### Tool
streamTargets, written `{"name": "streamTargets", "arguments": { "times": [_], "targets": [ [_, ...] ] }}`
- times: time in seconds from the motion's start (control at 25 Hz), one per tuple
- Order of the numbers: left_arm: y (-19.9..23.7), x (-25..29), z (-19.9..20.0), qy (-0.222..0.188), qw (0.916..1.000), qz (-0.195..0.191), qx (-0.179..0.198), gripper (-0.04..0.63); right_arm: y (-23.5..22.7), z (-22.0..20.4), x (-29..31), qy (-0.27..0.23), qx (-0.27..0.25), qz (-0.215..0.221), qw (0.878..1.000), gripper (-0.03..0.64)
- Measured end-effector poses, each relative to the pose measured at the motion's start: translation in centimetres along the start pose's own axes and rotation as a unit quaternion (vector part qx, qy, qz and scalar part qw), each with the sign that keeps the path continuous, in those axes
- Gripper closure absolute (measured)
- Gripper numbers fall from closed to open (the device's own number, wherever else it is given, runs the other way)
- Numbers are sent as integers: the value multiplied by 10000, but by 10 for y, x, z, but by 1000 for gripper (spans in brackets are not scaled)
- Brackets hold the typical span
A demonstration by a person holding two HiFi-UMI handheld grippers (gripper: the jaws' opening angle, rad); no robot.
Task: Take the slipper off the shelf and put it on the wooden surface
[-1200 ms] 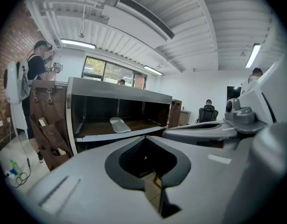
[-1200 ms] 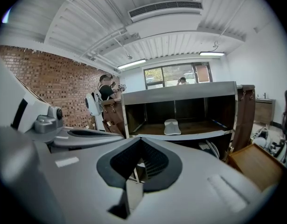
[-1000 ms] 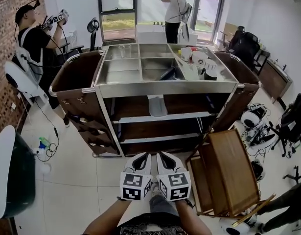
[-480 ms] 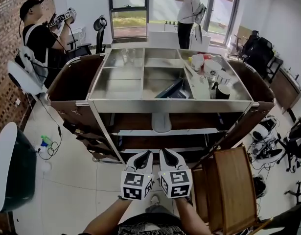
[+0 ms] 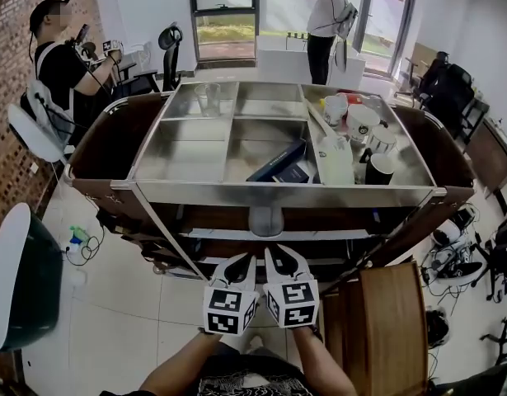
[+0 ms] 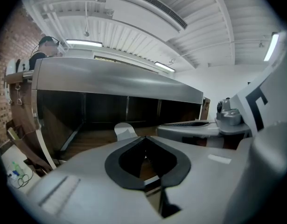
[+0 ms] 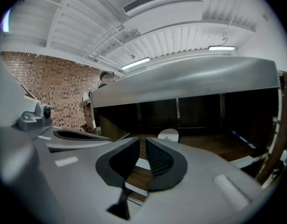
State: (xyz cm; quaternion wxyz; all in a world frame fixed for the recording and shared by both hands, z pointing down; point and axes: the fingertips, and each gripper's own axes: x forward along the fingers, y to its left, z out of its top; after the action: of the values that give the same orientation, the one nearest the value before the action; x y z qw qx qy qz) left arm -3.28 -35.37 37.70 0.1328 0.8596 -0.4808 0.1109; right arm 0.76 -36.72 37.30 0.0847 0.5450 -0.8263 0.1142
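**A:** How far along is this?

**B:** Barely begun, I'd say. The slipper (image 5: 265, 219) lies on the upper shelf (image 5: 344, 234) of the cart, tucked under the steel top (image 5: 195, 191) and about midway between the cart's left and right sides. Nothing has lifted it.

**A:** And where does it have to go?

**B:** My guess is the wooden surface (image 5: 397, 328) at the near right, beside the cart. It is bare in what shows, so everything is left to do: reach in, grip the slipper, draw it out and carry it over to the right.

**A:** Where are the grippers?

**B:** Side by side on the near side of the cart, both pointing at the shelf opening. The slipper is beyond their tips, and neither one touches it.

**A:** What about the left gripper (image 5: 241, 264)?

**B:** Its own view shows the two tips meeting. The jaws are closed with nothing between them, and the pale slipper sits farther off on the wood.

**A:** And the right gripper (image 5: 279, 258)?

**B:** Its jaws have just been opening, though only to a narrow slit between the ribbed pads. Nothing sits in that gap; the shelf board shows through it, with the slipper just right of the tips and farther in.

**A:** So neither is ready to grasp?

**B:** I'd judge not. Either gap would need to be much wider to take the slipper.
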Motion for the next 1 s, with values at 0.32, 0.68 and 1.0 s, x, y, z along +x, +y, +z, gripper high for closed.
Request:
{"name": "streamTargets", "arguments": {
  "times": [0.32,0.68,1.0],
  "targets": [
    [8,19,-5,73,9998,149,51,589,-22,-13,37,140,-130,3,9998,572],
    [33,42,-3,60,9999,140,70,589,-43,-29,81,363,-182,-201,9990,537],
    [50,56,-1,116,9997,71,210,589,-56,-41,122,561,-204,-366,9975,504]
  ]
}}
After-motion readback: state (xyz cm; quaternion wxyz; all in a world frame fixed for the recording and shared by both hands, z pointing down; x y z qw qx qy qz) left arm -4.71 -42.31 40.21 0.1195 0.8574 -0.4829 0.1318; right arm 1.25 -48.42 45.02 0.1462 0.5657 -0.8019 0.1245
